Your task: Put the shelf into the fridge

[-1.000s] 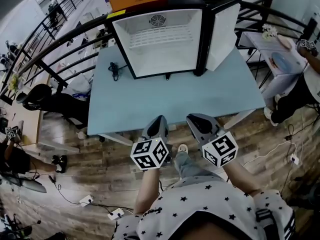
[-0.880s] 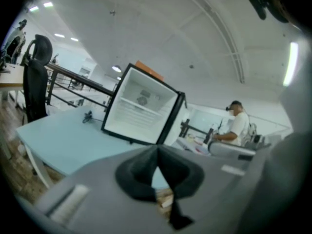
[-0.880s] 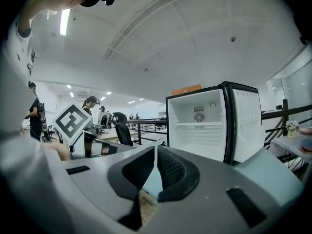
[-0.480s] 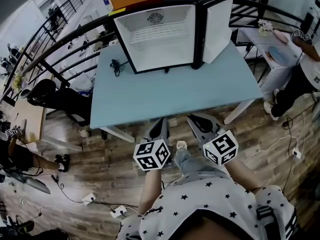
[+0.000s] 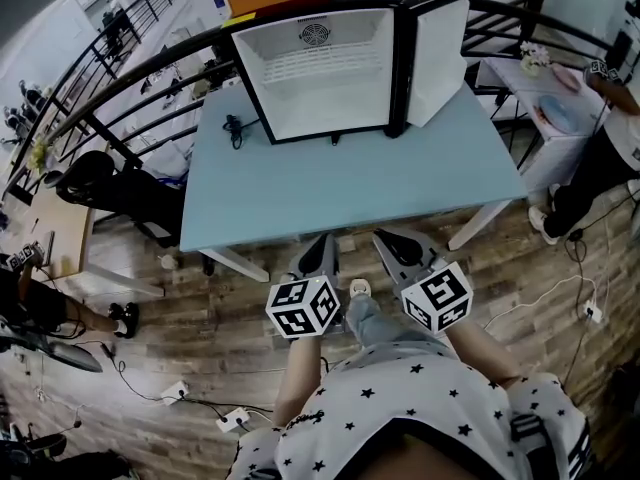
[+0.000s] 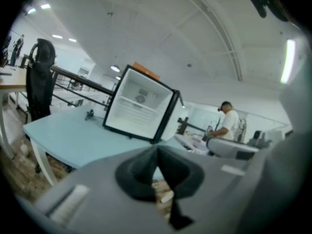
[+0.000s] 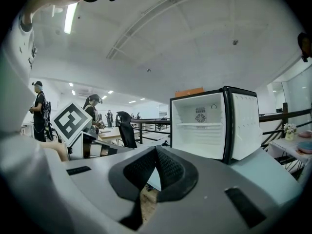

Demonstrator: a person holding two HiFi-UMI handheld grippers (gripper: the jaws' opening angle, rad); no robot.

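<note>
Left gripper (image 5: 322, 248) and right gripper (image 5: 390, 243) pressed together, empty — white wire shelf (image 5: 325, 65) inside open fridge (image 5: 320, 108).

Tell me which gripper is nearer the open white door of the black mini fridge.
Right. The right gripper hangs off the light blue table's near edge, nearly in line with the white fridge door; the left gripper is beside it, further left.
</note>
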